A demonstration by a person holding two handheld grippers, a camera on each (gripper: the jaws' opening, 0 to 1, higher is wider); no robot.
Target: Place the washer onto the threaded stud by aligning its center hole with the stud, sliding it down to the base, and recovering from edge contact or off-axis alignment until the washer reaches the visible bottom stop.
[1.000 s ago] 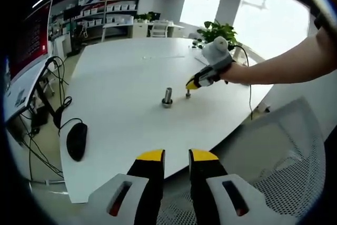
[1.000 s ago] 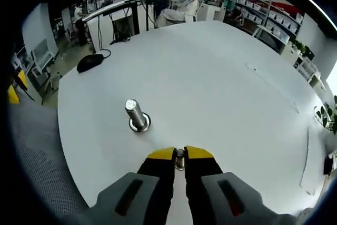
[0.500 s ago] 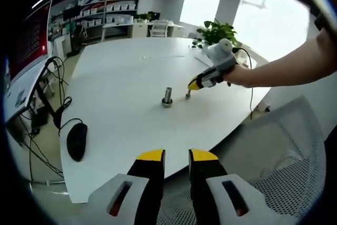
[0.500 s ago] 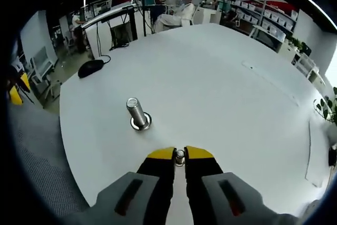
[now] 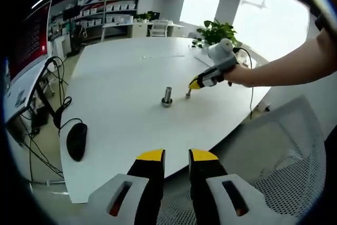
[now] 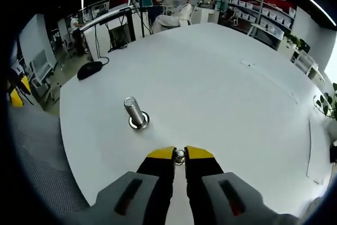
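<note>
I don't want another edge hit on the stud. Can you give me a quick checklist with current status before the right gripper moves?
1. Washer gripped in the right gripper: ok.
2. Stud upright on the table: ok.
3. Washer over the stud: not ok, it is off to one side.
4. Washer hole in line with the stud axis: cannot tell.
5. Left gripper away from the stud: ok, at the table edge.

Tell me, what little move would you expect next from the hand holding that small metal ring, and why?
Probably lift and carry it sideways over the stud. The right gripper pinches the washer between its jaws, low above the white table, while the threaded stud stands upright off to one side, so hole and stud are not yet aligned.
</note>
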